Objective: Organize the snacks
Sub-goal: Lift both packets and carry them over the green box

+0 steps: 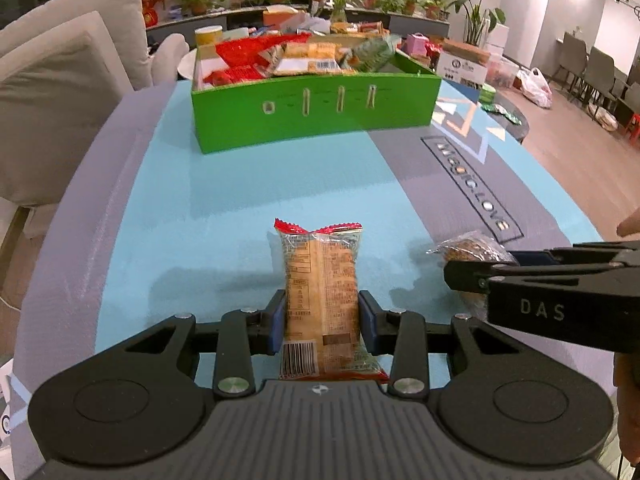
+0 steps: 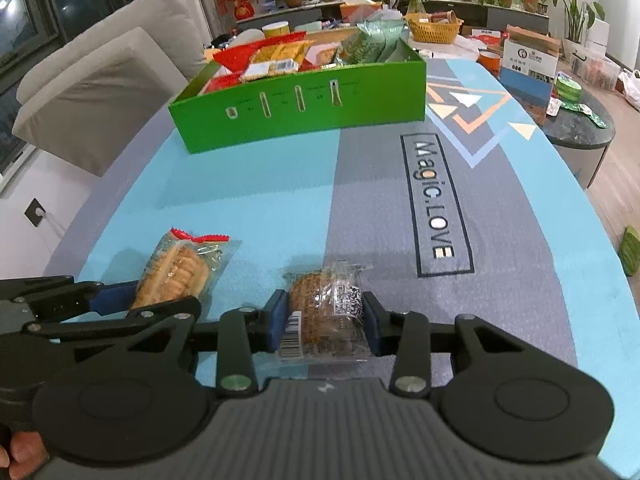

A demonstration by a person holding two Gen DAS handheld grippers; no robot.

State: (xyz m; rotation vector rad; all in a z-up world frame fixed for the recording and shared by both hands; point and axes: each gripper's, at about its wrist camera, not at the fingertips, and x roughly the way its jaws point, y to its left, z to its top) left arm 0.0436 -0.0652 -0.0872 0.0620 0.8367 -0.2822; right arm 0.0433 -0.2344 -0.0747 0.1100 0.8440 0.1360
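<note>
My left gripper is shut on a red-edged packet of pale biscuits, which lies on the blue mat; the packet also shows in the right wrist view. My right gripper is shut on a clear packet with a brown cake, just right of the biscuit packet; that cake packet also shows in the left wrist view. A green box full of snack packets stands at the far end of the table, also in the right wrist view.
The mat carries a "Magic.LOVE" print on a grey band. Grey sofa cushions stand left of the table. A round dark side table with boxes is at the right. Plants and a yellow basket line the back.
</note>
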